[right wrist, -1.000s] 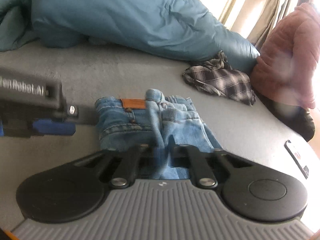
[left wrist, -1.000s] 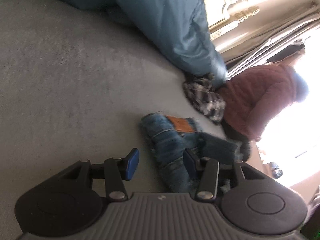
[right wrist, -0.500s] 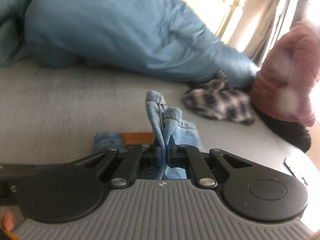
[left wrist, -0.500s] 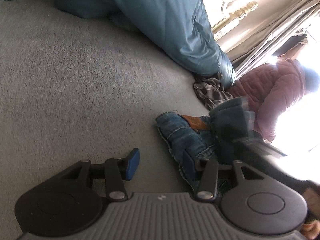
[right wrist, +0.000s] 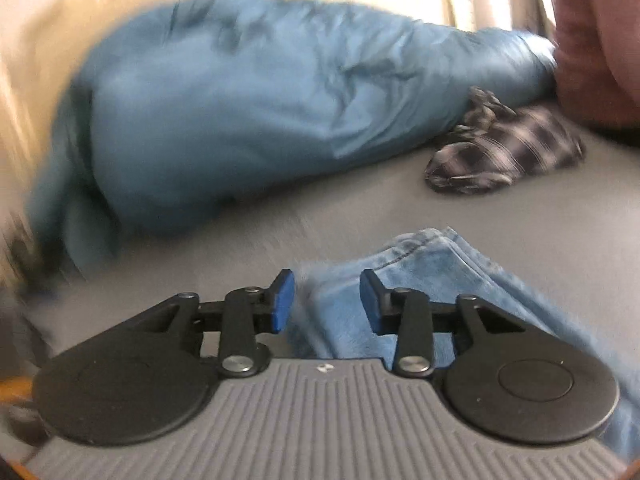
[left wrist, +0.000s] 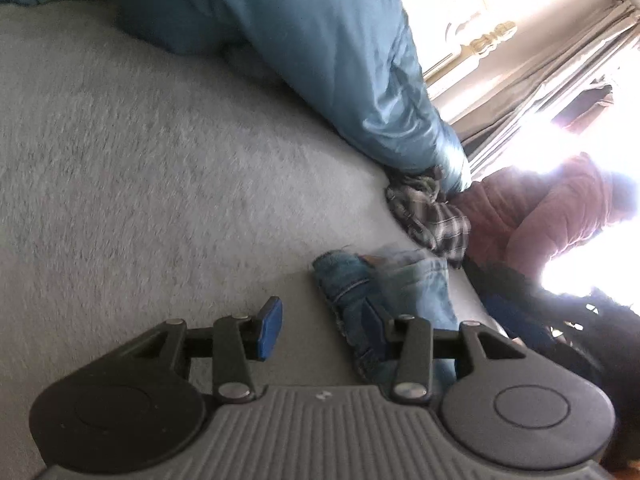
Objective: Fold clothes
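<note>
Folded jeans (right wrist: 420, 276) lie on the grey bed (left wrist: 140, 184), near the plaid shirt (right wrist: 512, 148) and blue duvet (right wrist: 248, 104) further back. Right claw (right wrist: 326, 300) spread apart just above the denim, gripping nothing. Left claw (left wrist: 320, 328) also apart, jeans beside its right finger.

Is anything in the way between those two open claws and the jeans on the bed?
Nothing visible. The jeans lie right ahead of the open right gripper, and the open left gripper has only bare grey bedcover beside them.
</note>
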`<state>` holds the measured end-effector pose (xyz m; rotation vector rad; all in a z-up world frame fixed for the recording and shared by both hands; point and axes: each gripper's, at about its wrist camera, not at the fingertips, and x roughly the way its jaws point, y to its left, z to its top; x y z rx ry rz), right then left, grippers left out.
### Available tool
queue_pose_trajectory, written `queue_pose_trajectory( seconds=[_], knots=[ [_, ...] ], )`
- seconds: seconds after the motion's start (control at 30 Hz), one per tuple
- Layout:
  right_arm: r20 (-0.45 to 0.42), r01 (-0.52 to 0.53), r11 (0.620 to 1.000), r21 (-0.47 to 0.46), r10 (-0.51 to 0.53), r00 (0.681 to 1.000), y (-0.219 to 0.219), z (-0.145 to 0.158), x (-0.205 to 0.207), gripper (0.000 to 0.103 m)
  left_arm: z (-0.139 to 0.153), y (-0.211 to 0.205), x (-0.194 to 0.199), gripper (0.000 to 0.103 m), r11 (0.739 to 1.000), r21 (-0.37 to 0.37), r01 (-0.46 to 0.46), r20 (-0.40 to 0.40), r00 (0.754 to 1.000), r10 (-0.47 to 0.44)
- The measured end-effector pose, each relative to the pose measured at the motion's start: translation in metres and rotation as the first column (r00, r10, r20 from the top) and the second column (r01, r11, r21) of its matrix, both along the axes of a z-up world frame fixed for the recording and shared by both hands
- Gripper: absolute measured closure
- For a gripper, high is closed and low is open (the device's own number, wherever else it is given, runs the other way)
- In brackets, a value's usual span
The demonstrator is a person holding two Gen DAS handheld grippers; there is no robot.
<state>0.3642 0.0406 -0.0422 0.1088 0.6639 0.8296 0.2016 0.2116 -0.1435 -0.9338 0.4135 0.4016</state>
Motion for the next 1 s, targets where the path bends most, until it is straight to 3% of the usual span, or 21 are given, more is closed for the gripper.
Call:
queue_pose_trajectory(
  seconds=[0.07, 0.13, 0.23, 0.37, 0.47, 0.63, 0.77, 0.9, 1.0],
  knots=[
    [-0.074, 0.088, 0.992, 0.089, -0.082, 0.994, -0.036, 0.005, -0.001, 0.062, 0.008, -0.002, 0.001, 0.057, 0.999, 0.027, 0.023, 0.031, 0.999, -0.024],
    [-0.156, 0.197, 0.971, 0.139, -0.175, 0.972, -0.076, 0.007, -0.005, 0.061, 0.018, -0.005, 0.006, 0.044, 0.995, 0.074, 0.065, 0.063, 0.996, -0.07],
    [-0.26, 0.372, 0.917, 0.146, -0.328, 0.908, -0.141, 0.003, -0.018, 0.06, 0.028, -0.013, 0.024, 0.04, 0.976, 0.155, 0.15, 0.027, 0.987, -0.156],
    [-0.361, 0.586, 0.805, 0.089, -0.522, 0.773, -0.224, -0.007, -0.05, 0.06, 0.041, -0.024, 0.044, 0.04, 0.946, 0.266, 0.187, -0.036, 0.982, -0.184],
    [-0.397, 0.719, 0.695, 0.027, -0.653, 0.645, -0.274, -0.017, -0.082, 0.06, 0.04, -0.031, 0.063, 0.049, 0.93, 0.288, 0.226, -0.146, 0.971, -0.191],
    [-0.474, 0.834, 0.551, -0.03, -0.743, 0.473, -0.319, -0.043, -0.121, 0.06, 0.04, -0.037, 0.073, 0.057, 0.914, 0.311, 0.259, -0.209, 0.957, -0.201],
    [-0.521, 0.857, 0.513, -0.044, -0.744, 0.419, -0.327, -0.061, -0.133, 0.06, 0.042, -0.045, 0.081, 0.058, 0.898, 0.343, 0.276, -0.258, 0.947, -0.193],
    [-0.559, 0.873, 0.486, -0.049, -0.737, 0.379, -0.335, -0.076, -0.143, 0.06, 0.047, -0.05, 0.087, 0.092, 0.882, 0.386, 0.272, -0.272, 0.947, -0.173],
    [-0.568, 0.876, 0.481, -0.035, -0.731, 0.379, -0.342, -0.078, -0.148, 0.06, 0.06, -0.05, 0.082, 0.095, 0.885, 0.389, 0.255, -0.221, 0.959, -0.179]
  ],
)
